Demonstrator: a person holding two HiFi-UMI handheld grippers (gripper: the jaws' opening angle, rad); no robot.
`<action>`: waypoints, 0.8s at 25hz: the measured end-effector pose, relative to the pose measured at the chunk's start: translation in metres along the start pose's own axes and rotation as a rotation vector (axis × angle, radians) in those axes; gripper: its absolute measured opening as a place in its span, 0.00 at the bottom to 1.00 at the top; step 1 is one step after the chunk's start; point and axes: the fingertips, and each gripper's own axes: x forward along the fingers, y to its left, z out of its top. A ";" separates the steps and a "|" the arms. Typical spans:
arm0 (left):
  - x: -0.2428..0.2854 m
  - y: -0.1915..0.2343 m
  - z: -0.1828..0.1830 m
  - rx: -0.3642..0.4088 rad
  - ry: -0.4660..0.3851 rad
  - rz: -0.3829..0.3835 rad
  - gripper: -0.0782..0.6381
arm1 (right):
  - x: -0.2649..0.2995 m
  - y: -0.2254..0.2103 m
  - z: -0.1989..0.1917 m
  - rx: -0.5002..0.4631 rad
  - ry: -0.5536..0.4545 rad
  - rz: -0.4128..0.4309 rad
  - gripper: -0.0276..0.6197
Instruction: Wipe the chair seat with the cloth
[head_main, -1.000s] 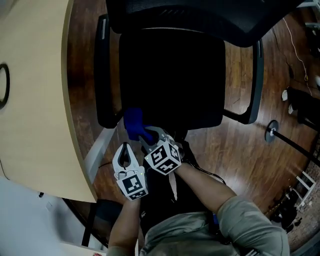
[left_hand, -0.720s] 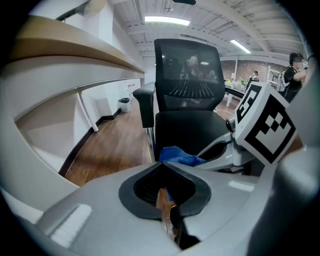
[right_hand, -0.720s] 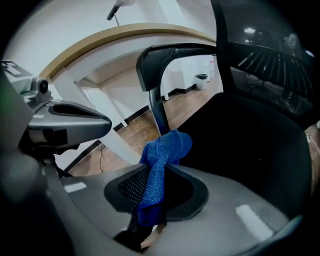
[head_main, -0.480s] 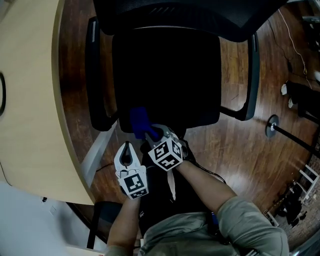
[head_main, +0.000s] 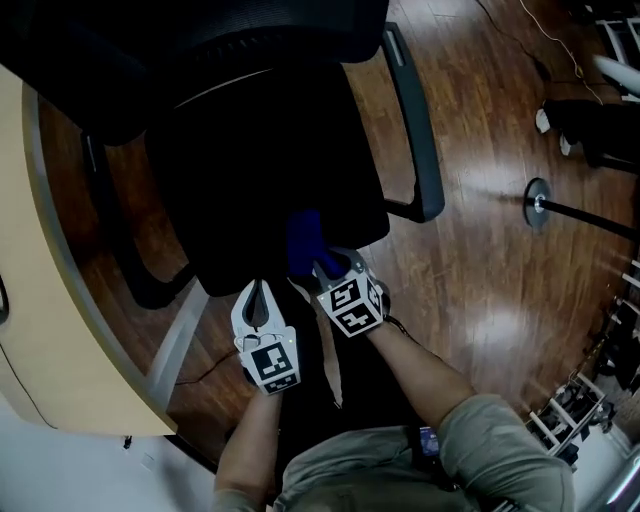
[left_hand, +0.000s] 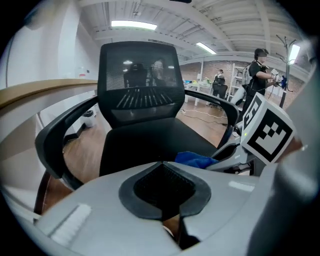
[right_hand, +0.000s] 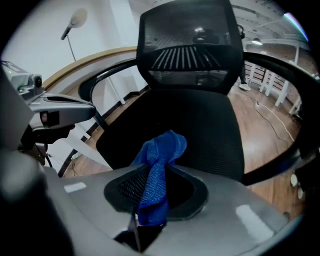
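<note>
1. My right gripper (head_main: 320, 264) has its jaws pinching the blue cloth (head_main: 303, 238), and the bunched end sticks out past the tips.
2. The cloth is at the front edge of the chair seat (head_main: 260, 170), about 5 o'clock on the seat in head view. I can't confirm contact.
3. My left gripper (head_main: 259, 290) has its jaws pressed together with nothing between them. It sits at 8 o'clock of the right one, just off the seat.

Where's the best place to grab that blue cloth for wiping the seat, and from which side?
As the right gripper has it: jaws pinching the cloth by its rolled tail, coming from the front edge of the chair seat, angled down. The loose wad then sticks out ahead of the jaws to meet the seat.
</note>
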 end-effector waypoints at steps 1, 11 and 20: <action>0.004 -0.011 0.004 0.009 -0.001 -0.016 0.12 | -0.005 -0.014 -0.006 0.032 -0.002 -0.021 0.17; 0.044 -0.100 0.018 0.090 0.042 -0.125 0.12 | -0.047 -0.126 -0.071 0.238 0.001 -0.145 0.17; 0.060 -0.145 0.024 0.118 0.069 -0.154 0.12 | -0.056 -0.164 -0.098 0.250 0.031 -0.136 0.17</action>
